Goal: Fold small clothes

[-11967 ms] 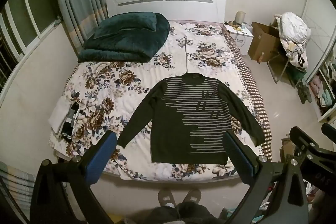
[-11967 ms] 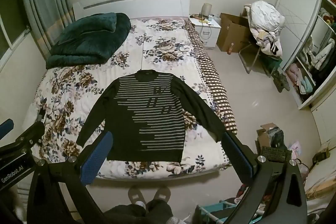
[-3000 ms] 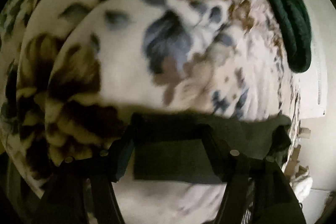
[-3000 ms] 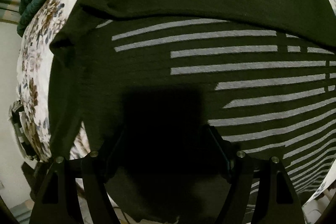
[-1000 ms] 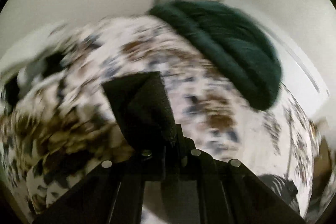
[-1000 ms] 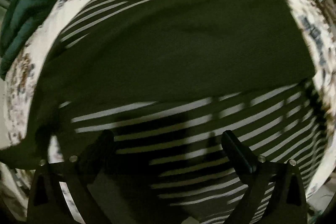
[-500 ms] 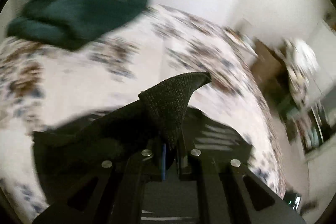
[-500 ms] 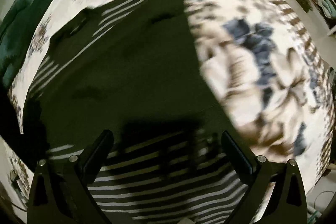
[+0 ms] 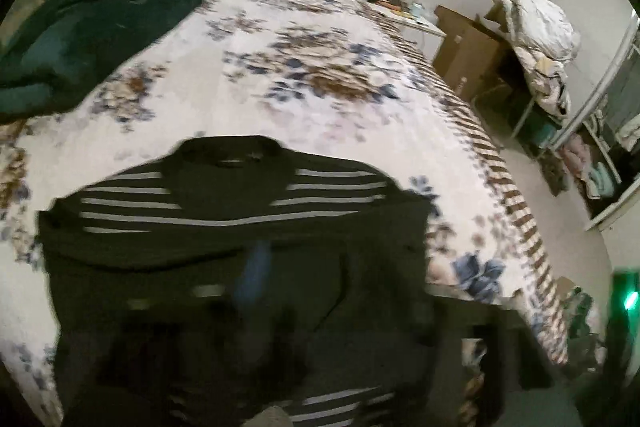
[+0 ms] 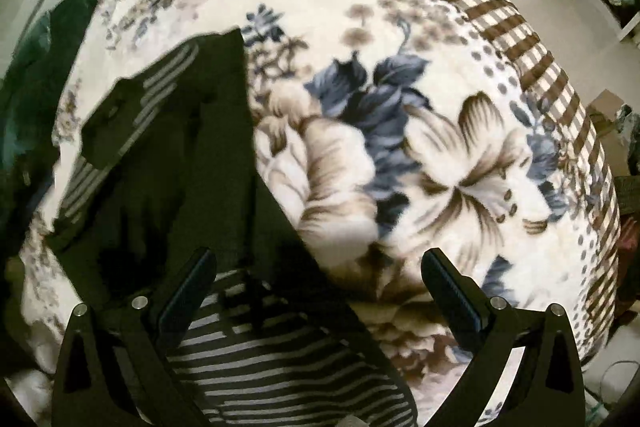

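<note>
We see the sweater lying at six o'clock on the bed, both sleeves folded across its body to narrow it. Our right gripper hovers with jaws apart, holding nothing. The left gripper is blurred; we cannot tell its state.

The right tongs are matte black, two angular arms that widen toward the base, each with triangular cut-outs and a pair of round silver screw heads. Their fingers carry flat dark-blue ribbed pads. The left tongs show only as a dark blur with one blue smear.
</note>
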